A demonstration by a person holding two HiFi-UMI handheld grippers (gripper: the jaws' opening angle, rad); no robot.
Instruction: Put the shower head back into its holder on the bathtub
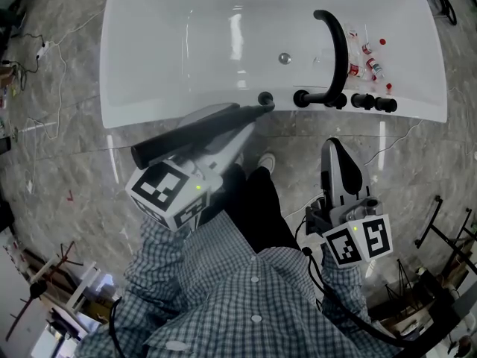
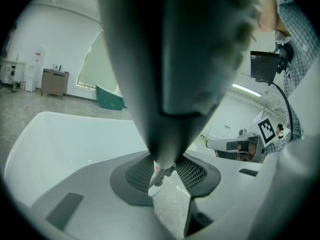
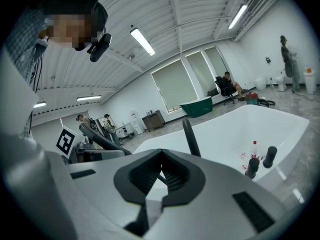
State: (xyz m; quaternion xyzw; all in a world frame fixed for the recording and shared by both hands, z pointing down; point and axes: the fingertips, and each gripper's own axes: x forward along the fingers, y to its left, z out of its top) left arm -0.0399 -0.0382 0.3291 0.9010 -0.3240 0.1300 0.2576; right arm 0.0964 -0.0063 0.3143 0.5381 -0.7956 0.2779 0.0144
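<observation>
Beside the white bathtub [image 1: 149, 88], the left tool [image 1: 240, 127], clamped on the long black shower head [image 1: 182, 139], should steer its tip straight into the black holder [image 1: 265, 97].

**Shower Head at the Tub's Rim**

Your long black shower head [image 1: 186, 134] lies slanted, clamped in your left gripper [image 2: 167, 173]. Its narrow end meets the round black holder [image 1: 266, 98] on the white bathtub [image 1: 149, 103] near rim. Whether it is seated cannot be told.

In my left gripper view the shower head [image 2: 175, 59] is a close blur, cut off by the top edge. In the head view, its far end at the bathtub [image 1: 149, 51] rim and the bottles [image 1: 369, 58] are too small to make out.
</observation>
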